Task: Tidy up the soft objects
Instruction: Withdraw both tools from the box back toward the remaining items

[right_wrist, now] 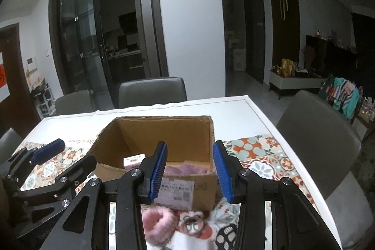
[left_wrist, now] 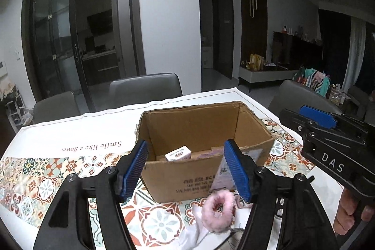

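Both your left gripper (left_wrist: 187, 168) and right gripper (right_wrist: 190, 170) are spread and empty; next, grab the pink scrunchie (left_wrist: 216, 211) by the tabletop's near edge for the box (left_wrist: 201, 128).

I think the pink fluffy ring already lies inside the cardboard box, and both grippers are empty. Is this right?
Not quite. The pink ring lies on the table in front of the box, not inside it; the left wrist view shows this. The rest holds: the left gripper and right gripper are both empty.
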Available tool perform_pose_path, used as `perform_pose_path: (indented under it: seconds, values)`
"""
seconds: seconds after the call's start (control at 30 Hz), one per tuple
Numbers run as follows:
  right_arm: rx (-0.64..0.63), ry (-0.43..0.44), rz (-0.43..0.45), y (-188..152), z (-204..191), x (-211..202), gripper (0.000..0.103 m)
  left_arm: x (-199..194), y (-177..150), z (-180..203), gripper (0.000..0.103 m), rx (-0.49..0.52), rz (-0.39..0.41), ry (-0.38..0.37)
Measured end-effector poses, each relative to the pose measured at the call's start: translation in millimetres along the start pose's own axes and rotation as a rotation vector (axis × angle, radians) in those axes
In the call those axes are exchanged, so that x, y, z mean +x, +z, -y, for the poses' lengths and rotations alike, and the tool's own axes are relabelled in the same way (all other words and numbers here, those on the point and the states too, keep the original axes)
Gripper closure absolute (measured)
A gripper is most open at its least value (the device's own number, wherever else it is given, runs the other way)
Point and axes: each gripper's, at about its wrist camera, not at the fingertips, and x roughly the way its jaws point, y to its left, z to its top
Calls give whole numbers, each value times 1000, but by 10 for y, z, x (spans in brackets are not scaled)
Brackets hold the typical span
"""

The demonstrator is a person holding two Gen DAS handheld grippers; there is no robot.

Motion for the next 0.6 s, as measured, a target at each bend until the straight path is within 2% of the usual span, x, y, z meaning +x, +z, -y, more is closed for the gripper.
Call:
perform_pose_path:
  seconds: [0.1,0.4,0.6]
  values:
    - [-2,-12,14,-54,26,-118,57,-105,-57,53,36,6,9,-4]
    - [9,-39,29,-251,200,-431,57,-415,-254,268,36,39,42,1]
    - [23,-45,28,-381,301,-572,57,-545,-406,405,36,43,36,-13]
